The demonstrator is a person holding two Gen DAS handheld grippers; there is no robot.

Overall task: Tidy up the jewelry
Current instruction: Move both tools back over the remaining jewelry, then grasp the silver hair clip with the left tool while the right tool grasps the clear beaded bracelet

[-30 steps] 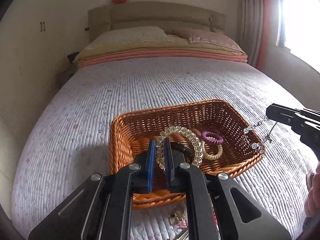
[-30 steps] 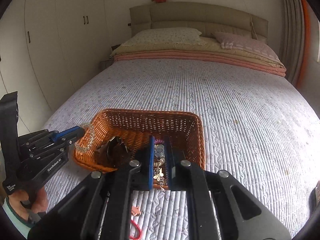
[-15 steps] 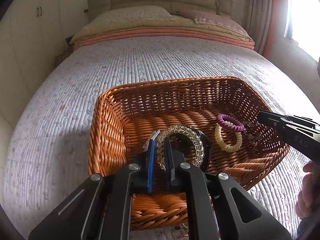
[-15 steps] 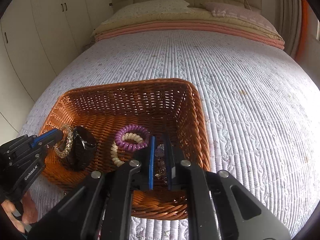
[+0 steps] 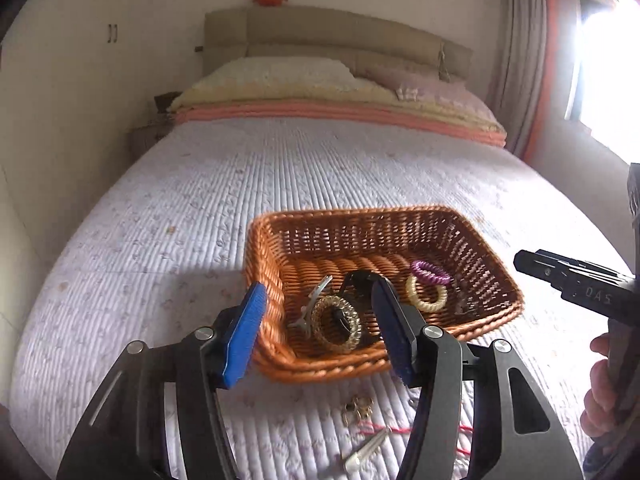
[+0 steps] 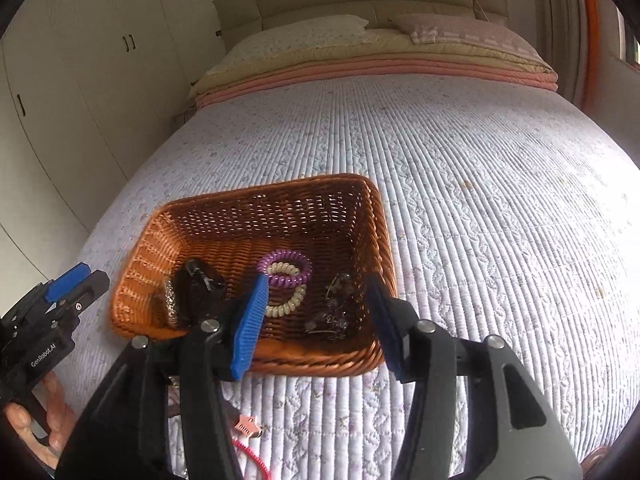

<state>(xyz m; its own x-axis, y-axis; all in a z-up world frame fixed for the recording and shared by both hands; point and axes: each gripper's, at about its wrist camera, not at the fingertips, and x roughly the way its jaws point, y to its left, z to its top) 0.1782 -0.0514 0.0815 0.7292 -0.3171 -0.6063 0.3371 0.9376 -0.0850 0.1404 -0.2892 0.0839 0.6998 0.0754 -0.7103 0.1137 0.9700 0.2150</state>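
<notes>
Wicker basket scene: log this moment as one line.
left gripper: opening, empty | right gripper: opening, empty | orange wicker basket: holds clear bead bracelet, purple coil tie, crystal chain

A bed [image 5: 280,184] covered in a pale quilted spread fills the room, with two pillows [image 5: 280,76] on folded yellow and pink blankets [image 6: 372,68] against a beige headboard [image 5: 332,32]. White wardrobe doors [image 6: 100,64] stand on the left, and a curtain [image 5: 520,56] hangs beside a bright window [image 5: 608,76]
</notes>
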